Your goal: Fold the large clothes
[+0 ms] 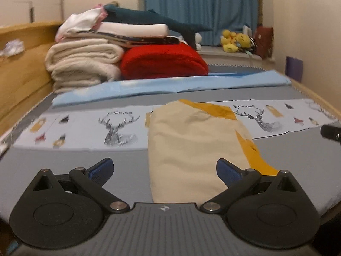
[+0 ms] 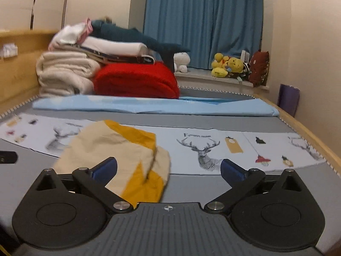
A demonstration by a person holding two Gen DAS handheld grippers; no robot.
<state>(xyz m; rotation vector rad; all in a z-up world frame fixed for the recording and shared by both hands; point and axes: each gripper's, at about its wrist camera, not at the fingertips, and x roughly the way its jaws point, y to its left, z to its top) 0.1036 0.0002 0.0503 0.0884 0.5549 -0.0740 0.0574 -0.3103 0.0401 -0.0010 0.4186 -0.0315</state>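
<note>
A folded beige and mustard-yellow garment (image 1: 191, 145) lies on the grey bed (image 1: 74, 170). It stretches away from me across a strip of deer-print cloth (image 1: 119, 128). My left gripper (image 1: 165, 170) hovers above the garment's near end, open, with nothing pressed between its blue pads (image 1: 102, 168). In the right wrist view the same garment (image 2: 110, 147) lies ahead and to the left. My right gripper (image 2: 168, 170) is open above the garment's right edge and the grey bed (image 2: 191, 187), and it holds nothing.
A stack of cream blankets (image 1: 83, 64), a red blanket (image 1: 164, 61) and other folded cloth sits at the far left. A light blue sheet (image 1: 170, 85) lies across the bed beyond the print strip. Wooden bed rails (image 2: 315, 143) run along both sides. Plush toys (image 2: 228, 66) sit under the blue curtain (image 2: 202, 21).
</note>
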